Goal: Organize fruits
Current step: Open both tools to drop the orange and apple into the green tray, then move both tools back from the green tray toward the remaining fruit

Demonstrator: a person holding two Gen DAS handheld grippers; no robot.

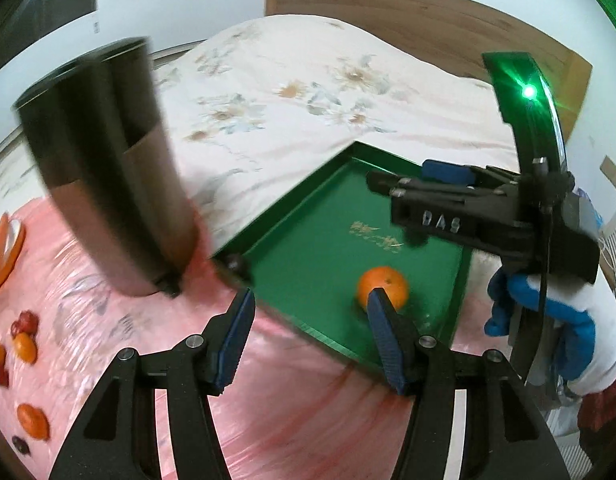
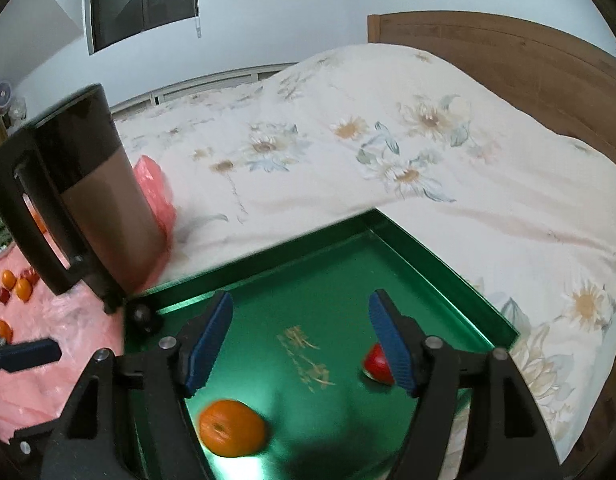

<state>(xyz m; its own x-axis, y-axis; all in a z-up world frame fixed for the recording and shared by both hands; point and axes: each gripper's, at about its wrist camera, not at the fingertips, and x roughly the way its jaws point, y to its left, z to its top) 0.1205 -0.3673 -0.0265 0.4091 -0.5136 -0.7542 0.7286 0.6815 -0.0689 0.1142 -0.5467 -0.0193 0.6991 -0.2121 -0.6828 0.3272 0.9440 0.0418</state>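
Left wrist view, left to right. Loose fruits [image 1: 25, 347], orange and dark red, are seen on the pink worktop [image 1: 308, 408], well to the left of the left claw [image 1: 310, 326]. A dark metal kettle [image 1: 103, 168] stands ahead and left of that claw; it is motion-blurred. The left claw is held with its jaws spread wide and nothing between them. A green tray [image 1: 308, 248] lies ahead and right of it, one corner pointing away toward the bed [image 1: 308, 92], its long axis running diagonally from near left to far right. One orange [image 1: 382, 286] sits in the tray, just beyond the left claw's right fingertip; its stem end faces the camera. The right claw [image 1: 396, 184] is seen from the side above the tray; whether it is spread cannot be told from this view.

Right wrist view, left to right. The kettle handle [image 2: 23, 220], hidden in the other view, is shown facing left. The right claw [image 2: 299, 330] is recorded as spread wide and empty, directly over the tray. The orange lies below and near its left finger. A red fruit [image 2: 378, 364], not visible in the left view, rests in the tray, partly hidden behind the right fingertip.
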